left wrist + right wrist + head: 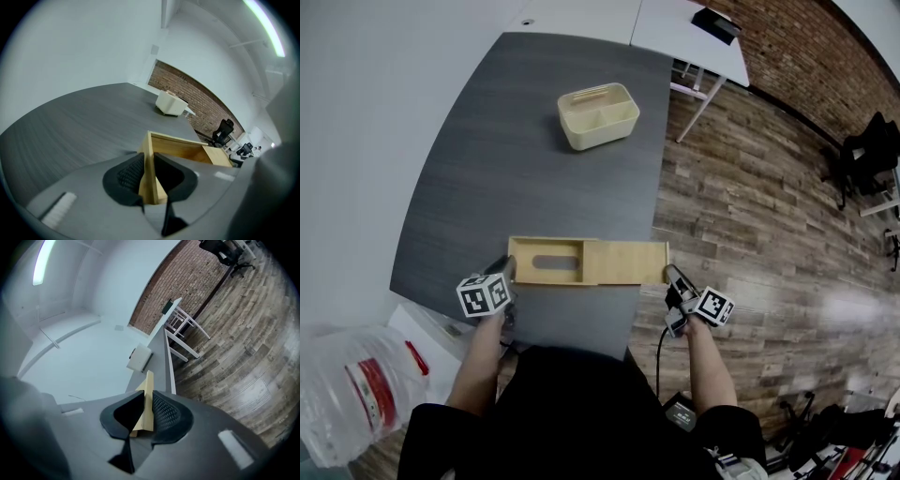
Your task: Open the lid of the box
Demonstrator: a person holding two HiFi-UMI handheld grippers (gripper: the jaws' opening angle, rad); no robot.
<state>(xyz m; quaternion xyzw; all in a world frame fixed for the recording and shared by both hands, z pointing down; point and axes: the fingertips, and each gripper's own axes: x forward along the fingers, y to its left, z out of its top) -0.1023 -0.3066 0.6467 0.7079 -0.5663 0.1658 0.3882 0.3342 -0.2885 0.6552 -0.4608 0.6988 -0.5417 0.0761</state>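
Note:
A long wooden box (546, 262) lies across the near part of the dark grey table (516, 159). Its sliding lid (624, 262) is drawn out to the right, baring the left half of the inside, and the lid's end reaches past the table's right edge. My left gripper (506, 272) is shut on the box's left end wall; in the left gripper view the wall (151, 164) stands pinched between the black pads of the left gripper (150, 177). My right gripper (673, 278) is shut on the lid's right end, and the thin board (147, 392) sits edge-on between the right gripper's (144, 416) pads.
A cream divided bin (598, 115) stands further back on the table. Wood floor (750, 216) lies to the right, with a white table (694, 33) and office chairs (872, 150) beyond. A clear plastic container (352, 384) sits at the lower left.

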